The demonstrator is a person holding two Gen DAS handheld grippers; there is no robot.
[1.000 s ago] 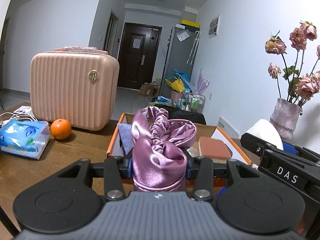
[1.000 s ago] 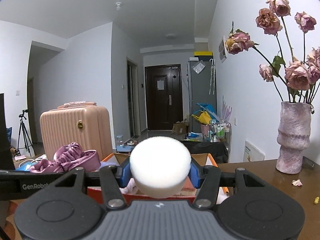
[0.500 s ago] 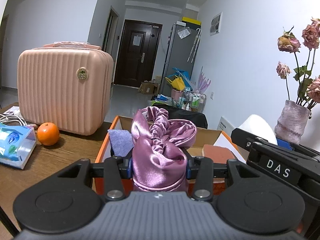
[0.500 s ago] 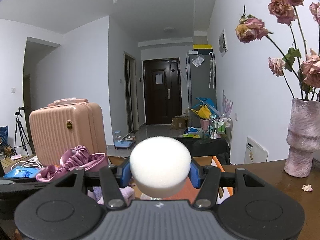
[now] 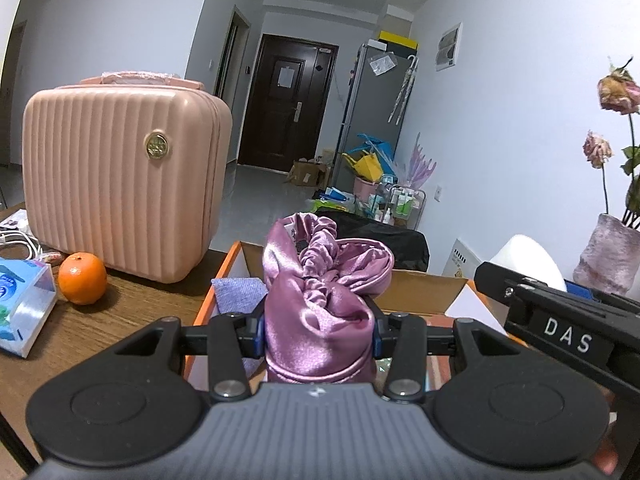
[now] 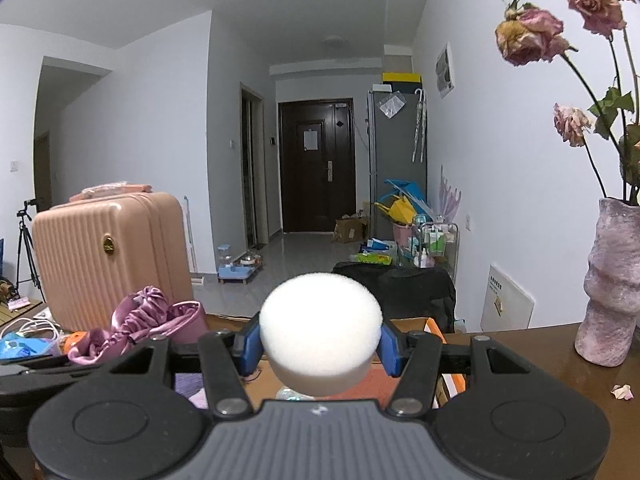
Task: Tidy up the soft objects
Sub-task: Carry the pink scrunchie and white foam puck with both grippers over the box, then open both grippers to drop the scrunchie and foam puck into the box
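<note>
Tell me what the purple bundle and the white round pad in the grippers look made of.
Purple bundle: looks like satin, glossy, with soft folds and a gathered, ruffled edge.
White round pad: looks like foam sponge, matte, with a finely pored, fuzzy surface; the exact foam cannot be told.

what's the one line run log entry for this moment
left gripper: shut on pink satin bonnet | right gripper: shut on white sponge | both above orange box | nothing released yet
</note>
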